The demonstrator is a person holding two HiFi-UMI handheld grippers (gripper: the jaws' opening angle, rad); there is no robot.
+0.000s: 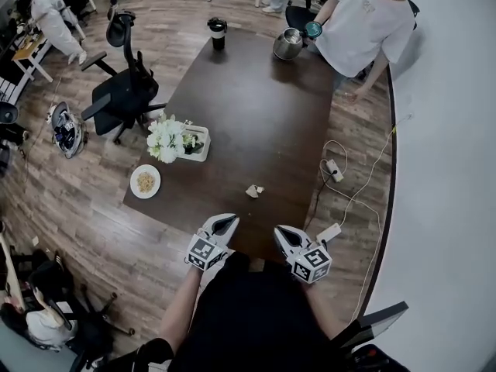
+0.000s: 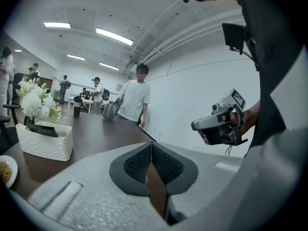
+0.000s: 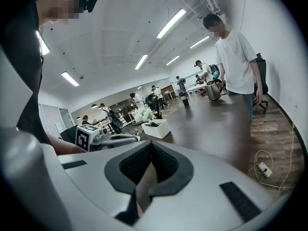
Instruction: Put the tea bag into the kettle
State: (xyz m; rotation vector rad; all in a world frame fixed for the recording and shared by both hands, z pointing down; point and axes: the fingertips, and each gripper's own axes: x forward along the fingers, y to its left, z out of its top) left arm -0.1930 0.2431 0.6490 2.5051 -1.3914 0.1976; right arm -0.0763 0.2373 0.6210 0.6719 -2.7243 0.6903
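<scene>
Long dark bench (image 1: 256,115) down the middle of the head view, mostly bare, so plenty of room to work from the near edge.

At its upper-right corner, a person in a white shirt (image 1: 364,22), standing just beside the kettle. Probably a bystander, and worth minding on any reach that way.

Left of centre, a white box of flowers (image 1: 203,147) at the bench's left edge, well off the line from near edge to kettle.

At bottom centre, left gripper (image 1: 224,224) and right gripper (image 1: 285,235), side by side over the near edge and tipped slightly down, apparently at rest before any start. Left fingers (image 2: 137,163) closed tight together, nothing between them. Right fingers (image 3: 166,161) likewise pressed together and empty.

Steel kettle (image 1: 287,44) at upper centre-right, on the far end of the bench, well apart from both grippers. Cannot tell whether lid on or off.

Small white plate (image 1: 136,186) with some food at the bench's lower-left corner, no part of the job.

Dark lidded tumbler (image 1: 217,33) near the far left corner.

Smallest, the tea bag (image 1: 253,191): lying on the bench a little above the grippers in the frame, roughly between them and nearer than anything else, probably left there for an easy first pick. Not yet touched. Would call for fingers opened first, then a long carry up the frame to the kettle.
</scene>
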